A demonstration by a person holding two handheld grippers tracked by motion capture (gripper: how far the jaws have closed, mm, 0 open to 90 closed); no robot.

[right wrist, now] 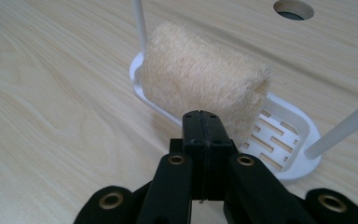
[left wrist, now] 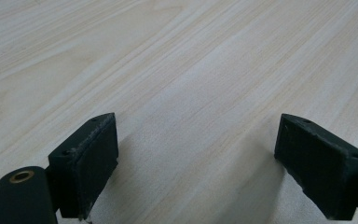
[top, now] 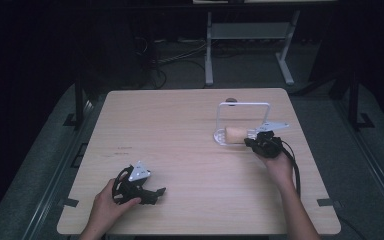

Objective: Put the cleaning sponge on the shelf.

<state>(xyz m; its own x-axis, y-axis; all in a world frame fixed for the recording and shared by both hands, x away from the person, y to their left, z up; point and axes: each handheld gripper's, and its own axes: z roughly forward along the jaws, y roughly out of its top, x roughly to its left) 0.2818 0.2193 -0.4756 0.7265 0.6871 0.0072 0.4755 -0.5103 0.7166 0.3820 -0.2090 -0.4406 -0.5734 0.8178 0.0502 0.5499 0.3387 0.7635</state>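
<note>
Fingers (right wrist: 192,135) of the right gripper (top: 254,140) are seen pressed flat together in the right gripper view, with no gap left between them. Whether a thin edge of the loofah sponge (right wrist: 200,84) is pinched there cannot be told; the closed tips are set right against its near end. The tan, fibrous cylinder is laid on its side across the white slotted tray (right wrist: 279,135), its far end over the tray's rim at ten o'clock. Two thin white rods (right wrist: 139,23) are raised from the tray, one behind the sponge and one at three o'clock.

From above, the tray and its white loop frame (top: 243,106) are found on the pale wooden surface (top: 180,130) at about two o'clock from the centre, with the right hand (top: 276,162) wrapped around its gripper just beside them. A round hole (right wrist: 293,9) is cut in the surface beyond.

Over at seven o'clock, the left gripper (top: 147,192) is held low by the left hand (top: 107,205), well apart from the tray. Its fingers (left wrist: 88,163) are spread wide over bare wood, nothing between them.
</note>
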